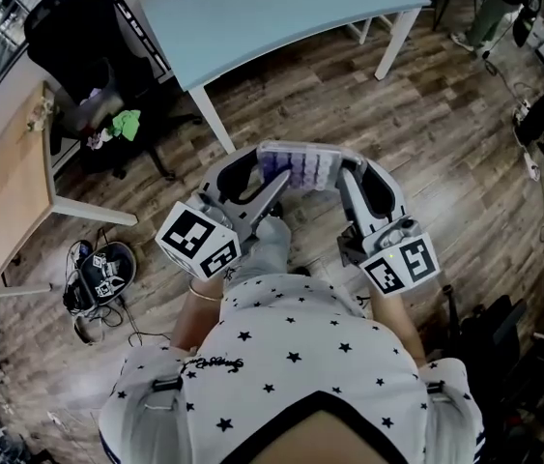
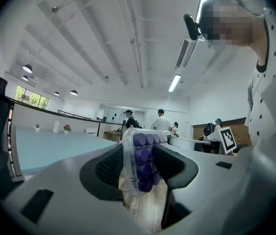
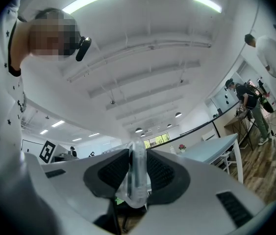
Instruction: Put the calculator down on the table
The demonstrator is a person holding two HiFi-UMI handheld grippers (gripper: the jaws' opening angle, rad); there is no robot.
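Calculator [image 1: 300, 167], a clear-cased one with rows of purple keys, is hanging in the air between the two grippers, held out in front of the person over the wooden floor [image 1: 445, 124] and not touching any surface. The left gripper [image 1: 257, 177] is gripping its left end: in the left gripper view the jaws are standing fairly wide with the calculator wedged between them, one dark ribbed pad lying against the clear back and the other against the keyed face. The right gripper [image 1: 363, 174] is pinching the opposite end, and in the right gripper view its jaws are closing on the thin clear edge, both pads pressing on it. The light blue table [image 1: 281, 8] is standing ahead of the calculator, near but apart from it, with its white legs resting on the floor. A black office chair [image 1: 78, 37] is sitting just left of the table, with a pale wooden desk [image 1: 6, 182] further left. The person's star-printed shirt [image 1: 300, 356] is filling the lower part of the head view. Other people are standing far off in the room in both gripper views.
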